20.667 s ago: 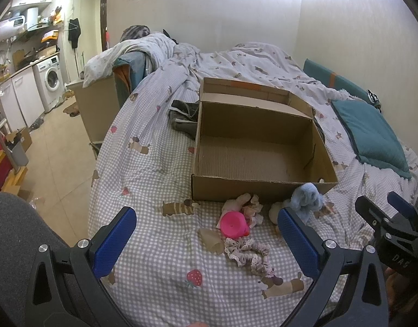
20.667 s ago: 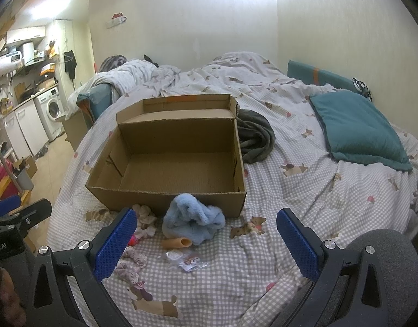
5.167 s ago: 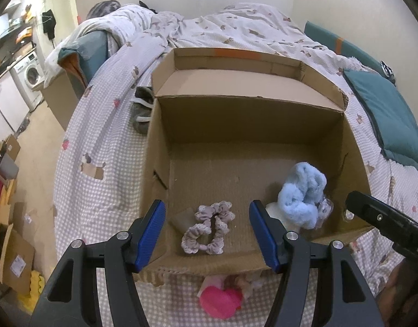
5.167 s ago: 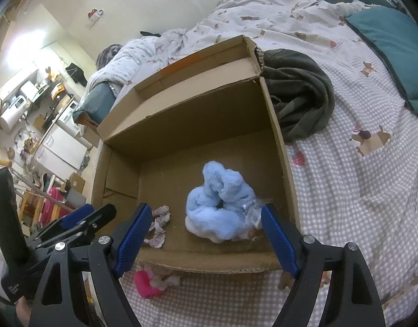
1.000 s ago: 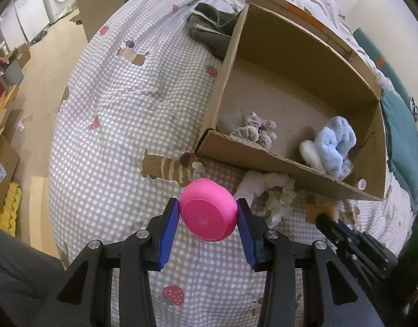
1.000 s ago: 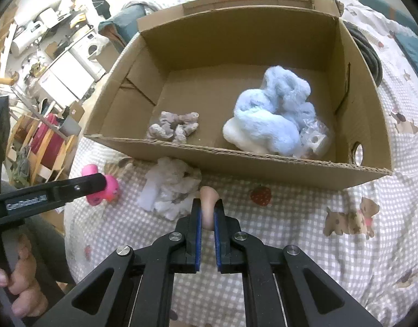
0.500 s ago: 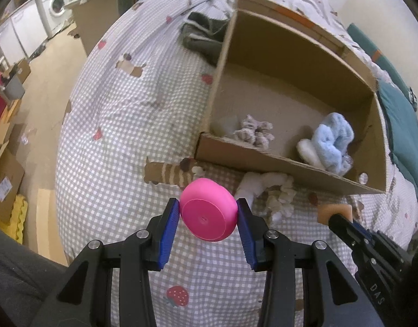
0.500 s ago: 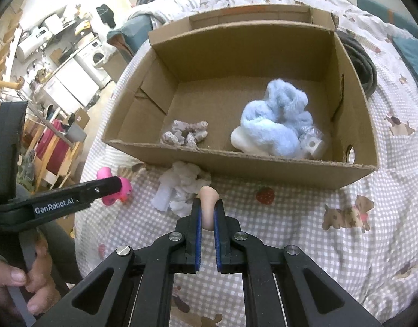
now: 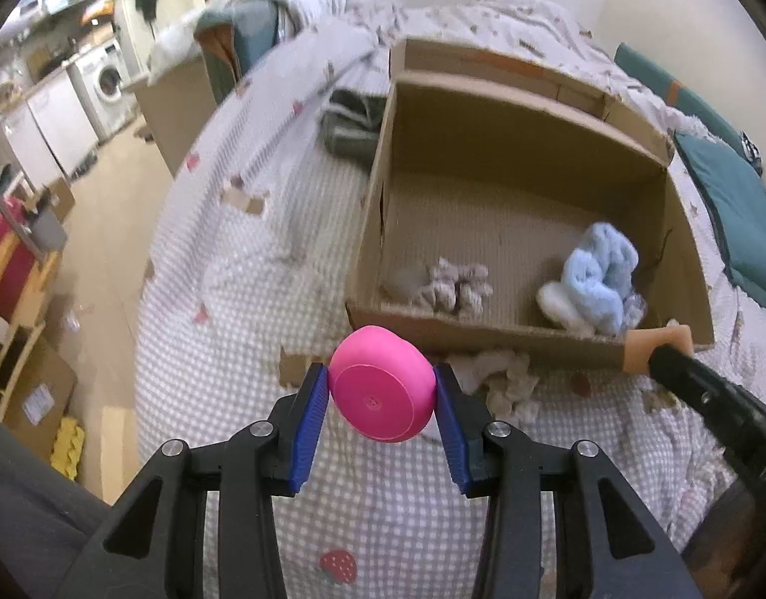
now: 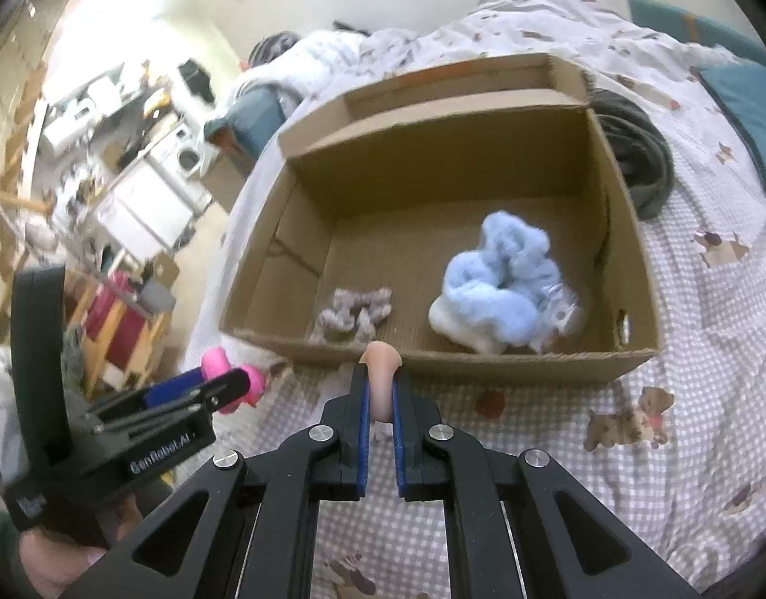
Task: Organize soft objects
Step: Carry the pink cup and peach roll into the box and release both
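- While two soft items already lie on the floor of the cardboard box, a frilly beige scrunchie toward its left and a fluffy pale-blue bundle toward its right, two more are held above the checked bedspread just short of the box's near wall.
- Left gripper: its blue pads are pressed on either side of a round pink squishy piece, which sits between them clear of the bed (the jaws stand moderately apart, filled by the piece).
- Right gripper: its jaws are almost together, pinching a small peach-coloured foam piece whose rounded tip pokes out above the pads, in line with the box's front edge.
- Still out of the box: a crumpled whitish, knitted-looking item on the bedspread, lying against the outside of the front wall between the two grippers.
- Beside the blue bundle sits something clear and crinkly (too blurred to identify).
- Progress, as a judgement: roughly half done. Two items are boxed, two are in hand and need only be carried over the front wall and let go, and the whitish one remains to be picked up.
- A dark garment lies outside the box's far right corner; whether it belongs to the sort cannot be told.
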The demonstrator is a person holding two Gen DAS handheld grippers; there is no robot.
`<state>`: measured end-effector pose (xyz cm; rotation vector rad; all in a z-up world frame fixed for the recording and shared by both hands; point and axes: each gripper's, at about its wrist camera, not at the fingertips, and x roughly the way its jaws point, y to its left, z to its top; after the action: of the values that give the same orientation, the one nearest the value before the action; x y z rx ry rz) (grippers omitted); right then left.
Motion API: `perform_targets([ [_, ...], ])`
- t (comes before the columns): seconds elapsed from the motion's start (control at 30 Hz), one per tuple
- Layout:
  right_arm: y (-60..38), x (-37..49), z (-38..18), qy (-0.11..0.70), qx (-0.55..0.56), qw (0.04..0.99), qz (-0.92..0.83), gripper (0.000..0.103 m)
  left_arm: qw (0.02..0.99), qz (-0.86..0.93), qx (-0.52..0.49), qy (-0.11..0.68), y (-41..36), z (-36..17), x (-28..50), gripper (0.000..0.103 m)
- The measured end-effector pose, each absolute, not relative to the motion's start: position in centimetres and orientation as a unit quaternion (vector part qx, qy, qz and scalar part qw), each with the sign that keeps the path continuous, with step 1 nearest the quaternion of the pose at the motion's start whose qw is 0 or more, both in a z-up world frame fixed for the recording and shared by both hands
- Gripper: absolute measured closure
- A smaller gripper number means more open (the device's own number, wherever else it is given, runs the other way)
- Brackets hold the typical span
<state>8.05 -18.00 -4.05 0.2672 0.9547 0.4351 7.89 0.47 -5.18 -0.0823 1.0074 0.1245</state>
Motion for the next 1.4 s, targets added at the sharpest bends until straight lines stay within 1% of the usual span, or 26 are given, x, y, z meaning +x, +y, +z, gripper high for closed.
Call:
perform_targets([
  [0.2, -19.3, 8.2, -2.8, 0.428, 0.158, 0.868, 0.197, 0.093, 0.897, 0.056, -0.026, 0.437, -0.1, -2.9, 7.5, 0.064],
  [0.5, -20.7, 10.4, 0.0, 0.400, 0.167, 0.880, 0.195, 0.093, 0.903, 0.057, -0.038, 0.424, 0.7, 0.7, 11.3, 0.064],
  [0.7, -21.5, 13.3, 0.9, 0.387, 0.154, 0.888, 0.193, 0.093, 0.903, 0.057, -0.035, 0.425, 0.5, 1.8, 13.7, 0.064],
  [0.83, -21.7, 14.7, -0.6, 0.403, 0.163, 0.882, 0.182, 0.093, 0.899, 0.055, -0.017, 0.435, -0.8, 1.3, 15.1, 0.064],
  [1.03, -22.0, 15.5, -2.8, 0.431, 0.164, 0.873, 0.160, 0.093, 0.887, 0.050, 0.008, 0.460, -2.9, -1.3, 17.0, 0.064],
  [1.4, -22.9, 16.2, -3.8, 0.447, 0.186, 0.864, 0.142, 0.093, 0.864, 0.059, 0.021, 0.500, -4.8, -5.6, 19.0, 0.064],
])
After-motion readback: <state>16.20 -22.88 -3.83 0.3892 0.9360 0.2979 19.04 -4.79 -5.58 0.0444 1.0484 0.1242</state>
